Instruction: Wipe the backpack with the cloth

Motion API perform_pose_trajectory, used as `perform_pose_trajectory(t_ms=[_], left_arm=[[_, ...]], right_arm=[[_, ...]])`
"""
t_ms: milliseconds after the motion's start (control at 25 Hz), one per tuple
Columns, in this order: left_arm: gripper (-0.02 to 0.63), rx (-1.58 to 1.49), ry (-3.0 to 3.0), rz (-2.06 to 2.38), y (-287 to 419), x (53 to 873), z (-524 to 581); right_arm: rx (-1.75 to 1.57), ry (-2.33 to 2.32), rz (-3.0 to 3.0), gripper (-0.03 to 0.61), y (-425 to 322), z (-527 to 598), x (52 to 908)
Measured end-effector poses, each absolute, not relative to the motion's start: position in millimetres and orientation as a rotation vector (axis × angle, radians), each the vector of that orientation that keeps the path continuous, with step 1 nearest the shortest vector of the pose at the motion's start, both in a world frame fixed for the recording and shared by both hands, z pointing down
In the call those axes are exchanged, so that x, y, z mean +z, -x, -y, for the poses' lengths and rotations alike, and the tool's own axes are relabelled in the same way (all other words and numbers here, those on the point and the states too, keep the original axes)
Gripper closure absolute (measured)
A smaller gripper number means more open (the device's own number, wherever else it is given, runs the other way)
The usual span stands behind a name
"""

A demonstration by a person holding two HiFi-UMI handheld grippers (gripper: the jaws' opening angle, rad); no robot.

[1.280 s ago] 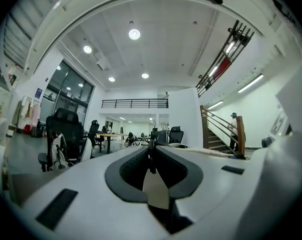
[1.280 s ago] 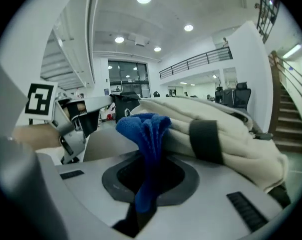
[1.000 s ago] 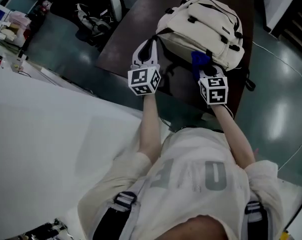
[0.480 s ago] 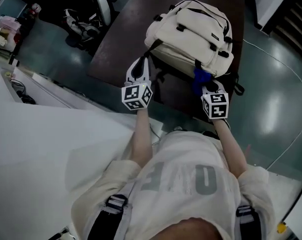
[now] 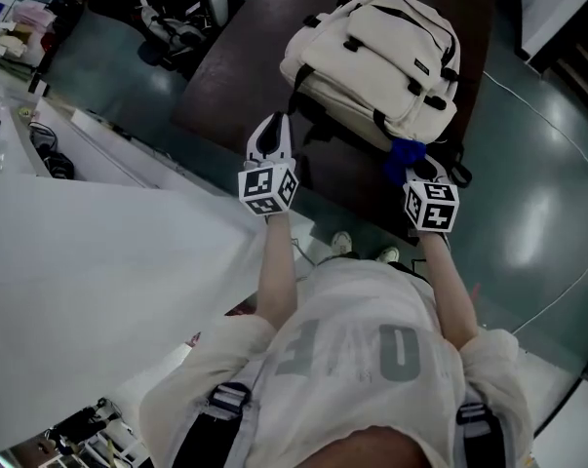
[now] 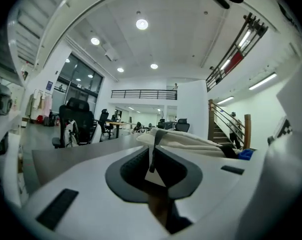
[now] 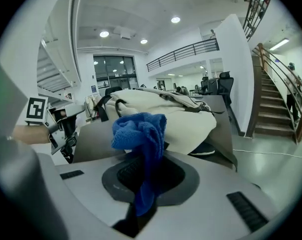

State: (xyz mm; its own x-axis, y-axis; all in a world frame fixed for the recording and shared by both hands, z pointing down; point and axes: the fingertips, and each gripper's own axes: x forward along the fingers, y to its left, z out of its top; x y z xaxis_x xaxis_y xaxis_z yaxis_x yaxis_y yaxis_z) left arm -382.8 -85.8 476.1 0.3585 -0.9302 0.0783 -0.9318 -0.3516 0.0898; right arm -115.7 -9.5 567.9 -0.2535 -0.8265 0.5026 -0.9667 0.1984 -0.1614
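The left gripper pinched the strap of the backpack, seemingly steadying it, while the right gripper clamped the cloth for wiping.

- I see white shells on the left gripper and right gripper, each ending in a marker cube of black-and-white squares.
- Each gripper view shows a dark grey ribbed recess in a pale body.
- The person wears a cream short-sleeved T-shirt with grey letters, and dark harness straps.
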Motion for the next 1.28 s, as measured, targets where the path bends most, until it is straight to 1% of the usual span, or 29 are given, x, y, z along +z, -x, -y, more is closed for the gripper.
perform_pose_trajectory(t_ms=[200, 320, 520, 720, 760, 840, 1080, 1280], left_arm=[[0.58, 0.013, -2.398, 1.805, 390.6, 480.3, 54.4], [0.58, 0.019, -2.392, 1.825, 380.3, 479.7, 41.4], [0.58, 0.037, -2.399, 1.825, 354.5, 480.9, 24.3], [0.581, 0.032, -2.4, 1.818, 327.1, 478.3, 14.6], [0.593, 0.024, -2.404, 1.81, 322.5, 476.4, 17.4], [0.609, 0.008, -2.417, 1.793, 312.9, 471.6, 26.1], [0.609, -0.067, -2.44, 1.748, 289.9, 446.3, 53.7], [0.609, -0.088, -2.435, 1.762, 273.7, 432.5, 70.0]], right_arm=[[0.718, -1.75, 2.14, 0.537, 73.4, 7.4, 578.3], [0.713, -1.748, 2.14, 0.537, 51.9, 9.3, 579.1], [0.664, -1.681, 2.192, 0.537, 40.5, 7.0, 573.9], [0.697, -1.717, 2.29, 0.537, 27.1, -8.9, 549.6], [0.685, -1.725, 2.303, 0.537, 24.7, -6.4, 542.6], [0.641, -1.735, 2.329, 0.537, 21.5, 3.7, 526.4], [0.475, -1.775, 2.342, 0.537, 11.5, 40.3, 474.0], [0.439, -1.771, 2.349, 0.537, -5.3, 75.7, 459.0]])
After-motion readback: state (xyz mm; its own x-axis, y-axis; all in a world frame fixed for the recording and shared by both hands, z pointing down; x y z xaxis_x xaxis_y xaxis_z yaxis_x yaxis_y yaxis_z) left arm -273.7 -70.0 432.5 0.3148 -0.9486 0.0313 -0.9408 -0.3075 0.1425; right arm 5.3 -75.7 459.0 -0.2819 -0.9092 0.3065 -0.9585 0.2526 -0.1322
